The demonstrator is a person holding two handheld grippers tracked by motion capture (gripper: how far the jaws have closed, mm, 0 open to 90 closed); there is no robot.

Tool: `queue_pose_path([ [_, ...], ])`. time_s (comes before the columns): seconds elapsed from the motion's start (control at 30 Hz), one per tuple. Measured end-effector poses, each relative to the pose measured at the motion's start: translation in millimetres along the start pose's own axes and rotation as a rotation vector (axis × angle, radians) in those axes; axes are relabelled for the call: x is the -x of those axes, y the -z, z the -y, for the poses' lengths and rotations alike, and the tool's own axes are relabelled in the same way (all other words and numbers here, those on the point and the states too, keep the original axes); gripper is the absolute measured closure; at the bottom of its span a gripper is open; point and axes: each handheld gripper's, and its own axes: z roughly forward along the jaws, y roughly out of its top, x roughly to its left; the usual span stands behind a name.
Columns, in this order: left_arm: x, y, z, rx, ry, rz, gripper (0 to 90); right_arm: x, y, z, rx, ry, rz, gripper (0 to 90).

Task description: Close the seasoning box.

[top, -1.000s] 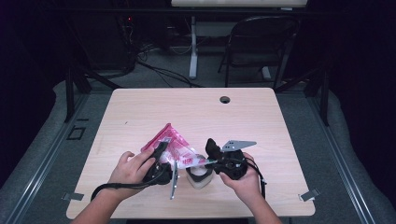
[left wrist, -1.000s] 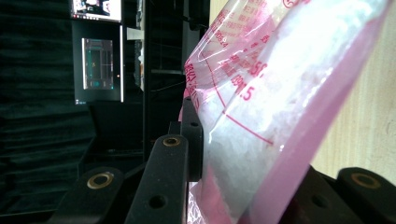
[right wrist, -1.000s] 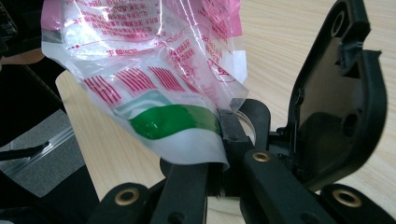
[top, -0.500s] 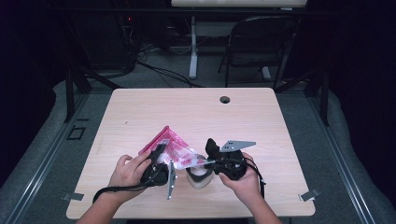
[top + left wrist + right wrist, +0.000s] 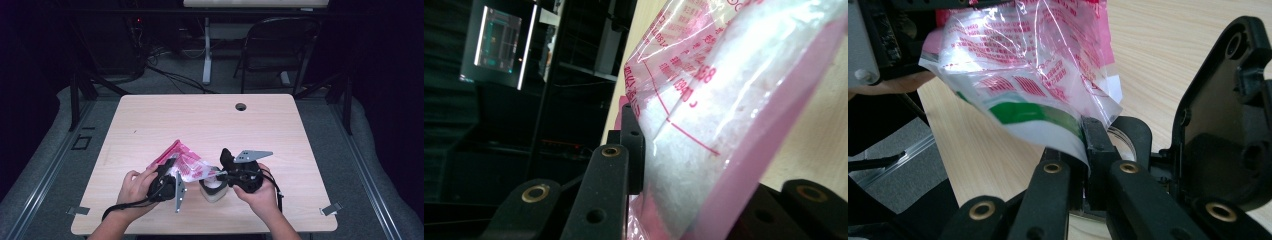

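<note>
Scene: a person at a pale wooden table (image 5: 150, 120) works a hand-held gripper in each hand, both meeting at the near edge.

Bag: a pink-and-clear plastic bag (image 5: 186, 164) printed in red, with white grainy contents, is held up between the two grippers just above the tabletop — near the front edge, slightly left of centre in the high view.

Left gripper: the left gripper (image 5: 694, 210) is clamped on one end of the bag; in its own view the film and white filling bulge up from between the black jaws, the pink edge running along the right-hand jaw.

Right gripper: the right gripper (image 5: 1083, 150) pinches the other end of the bag — a white-and-green strip of its edge is squeezed tight between the two closed jaws, the crinkled clear film fanning up and left from there.

Hands: the left hand (image 5: 134, 186) wraps its gripper from the left, the right hand (image 5: 260, 195) from the right; a grey three-cornered plate (image 5: 252, 155) stands on top of the right gripper.

Below the bag: a small pale round container (image 5: 212, 189) sits on the table just beside the right gripper, under the bag's right end.

Background: a dark cable hole (image 5: 241, 106) marks the far side of the table, and a black chair (image 5: 280, 50) stands on the floor beyond it.
</note>
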Motion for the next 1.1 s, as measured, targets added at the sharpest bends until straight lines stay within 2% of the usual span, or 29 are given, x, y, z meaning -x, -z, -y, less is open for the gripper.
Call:
queue_pose_path([
  [0.37,2.9,-1.0,6.4,0.018,0.120,0.047,83.0,-3.7,2.6,-1.9,0.026,0.000,-0.002,88.4],
  [0.63,9.5,-4.0,10.6,0.043,0.201,0.093,83.8,-4.8,5.5,-2.3,0.050,-0.005,-0.010,81.5],
  [0.87,12.6,-6.0,12.2,0.067,0.270,0.134,83.7,-5.7,7.4,-2.2,0.065,-0.008,-0.012,67.1],
  [1.03,14.1,-8.1,17.8,0.072,0.319,0.167,83.3,-4.8,8.1,-2.0,0.075,-0.009,-0.001,59.1],
  [1.1,15.0,-8.8,20.1,0.078,0.334,0.166,83.3,-4.2,8.3,-2.2,0.089,-0.016,0.001,57.7],
])
